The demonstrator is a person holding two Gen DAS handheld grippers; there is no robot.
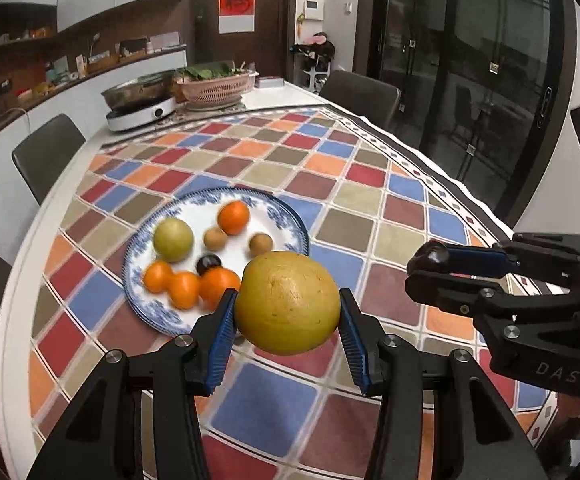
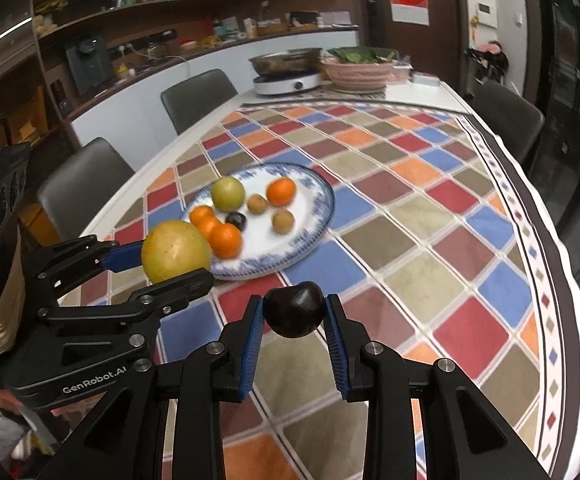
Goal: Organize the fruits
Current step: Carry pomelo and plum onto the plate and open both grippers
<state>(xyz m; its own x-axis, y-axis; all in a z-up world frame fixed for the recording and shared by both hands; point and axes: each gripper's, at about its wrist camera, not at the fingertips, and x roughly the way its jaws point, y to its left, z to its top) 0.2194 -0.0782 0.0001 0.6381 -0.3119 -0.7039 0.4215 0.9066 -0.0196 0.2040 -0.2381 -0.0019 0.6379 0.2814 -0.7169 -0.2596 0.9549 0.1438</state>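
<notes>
Above the checkered tabletop [image 1: 370, 184], the left tool [image 1: 287, 310] is clamped on a large yellow citrus [image 1: 287, 302], its blue pads pressing the fruit from both sides and holding it clear of the cloth, just at the near edge of the blue-and-white plate [image 1: 290, 216]. Off to its right, the right tool [image 2: 294, 312] grips a dark plum [image 2: 294, 309] between its own pads, also lifted off the surface, nearer than the plate. On the plate lie a green apple [image 1: 173, 239], four oranges, three of them bunched together at the near rim, another dark plum [image 1: 208, 264] and two small brown fruits [image 1: 215, 238], somewhat blurred. At the far end of the tabletop stand a pan on a white cooker [image 1: 141, 114] and a pink basket of greens [image 1: 213, 88]. Dark chairs line the sides.
</notes>
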